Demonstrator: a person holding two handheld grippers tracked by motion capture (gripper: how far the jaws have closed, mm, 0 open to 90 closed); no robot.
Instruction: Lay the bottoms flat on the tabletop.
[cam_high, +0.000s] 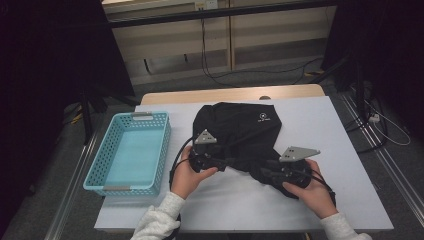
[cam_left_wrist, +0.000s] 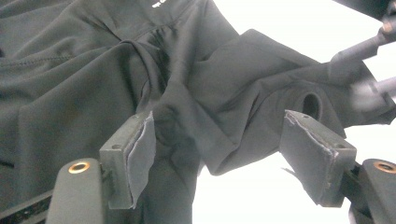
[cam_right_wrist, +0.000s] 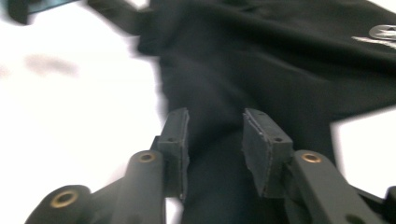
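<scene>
While the black garment (cam_high: 240, 132) lies crumpled on the white table cover (cam_high: 330, 150), just right of the light blue plastic basket (cam_high: 131, 150), both hands work at its near edge. Its upper part, with a small white logo (cam_high: 262, 118), lies toward the far side of the cover, and a narrower part, perhaps a sleeve, trails toward the person's right. The left gripper (cam_high: 202, 159) sits at the garment's near left edge, with the left hand (cam_high: 187, 177) wrapped around its body. In the left gripper view, this gripper (cam_left_wrist: 224, 149) has its jaws spread wide; folds of black fabric lie between them, the left pad (cam_left_wrist: 140, 154) touches or nearly touches the cloth, and the right pad (cam_left_wrist: 310, 149) stands clear of it over bare white surface. The right gripper (cam_high: 285, 172), held by the right hand (cam_high: 312, 192), rests over the trailing part of the garment. In the right gripper view, which is blurred, its jaws stand partly apart with a strip of black fabric running between the pads (cam_right_wrist: 180, 135); they seem not to press on it, though the blur makes contact hard to judge. A grey triangular plate (cam_high: 298, 152) tops the right gripper.
</scene>
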